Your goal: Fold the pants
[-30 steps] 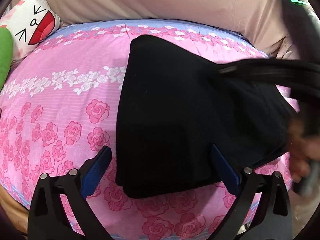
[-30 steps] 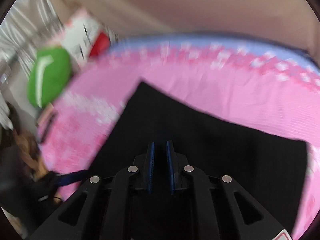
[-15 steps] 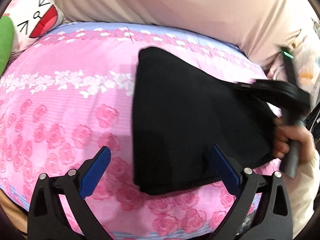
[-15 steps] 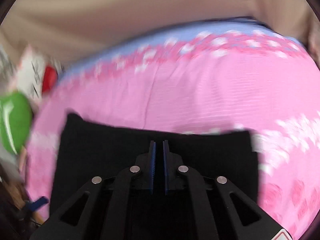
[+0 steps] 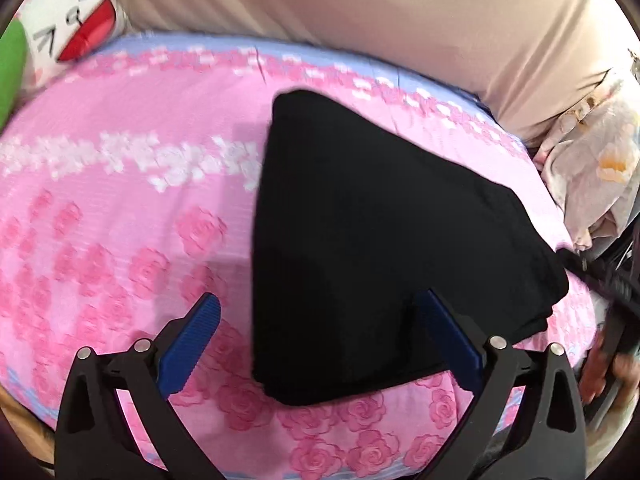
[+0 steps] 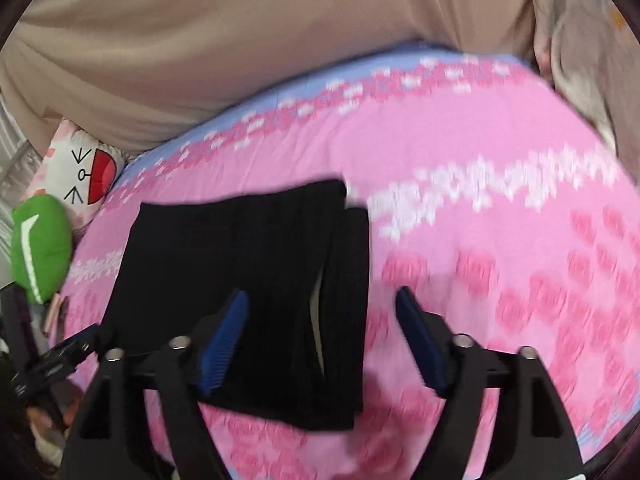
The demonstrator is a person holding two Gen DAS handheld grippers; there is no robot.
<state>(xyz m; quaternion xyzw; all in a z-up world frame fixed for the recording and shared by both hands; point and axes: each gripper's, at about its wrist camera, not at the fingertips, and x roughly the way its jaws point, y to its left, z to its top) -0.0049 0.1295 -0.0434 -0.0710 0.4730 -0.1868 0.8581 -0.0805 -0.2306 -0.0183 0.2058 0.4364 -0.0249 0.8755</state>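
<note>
The black pants (image 5: 380, 240) lie folded into a compact stack on the pink floral bedsheet (image 5: 120, 200). My left gripper (image 5: 320, 336) is open and empty, its blue pads either side of the stack's near edge, above it. In the right wrist view the folded pants (image 6: 248, 280) show layered edges on their right side. My right gripper (image 6: 320, 332) is open and empty, hovering over the stack's near right edge. The right gripper's dark body shows at the far right of the left wrist view (image 5: 616, 320), blurred.
A beige cover (image 5: 360, 20) bounds the far side of the bed. A white cartoon-face pillow (image 5: 76, 20) and a green cushion (image 6: 40, 248) sit at one end. A pale floral cloth (image 5: 592, 168) lies bunched at the other end.
My right gripper has opened and let go of the pants, then pulled back off the stack. The left gripper stayed open and shifted slightly left of the stack.
</note>
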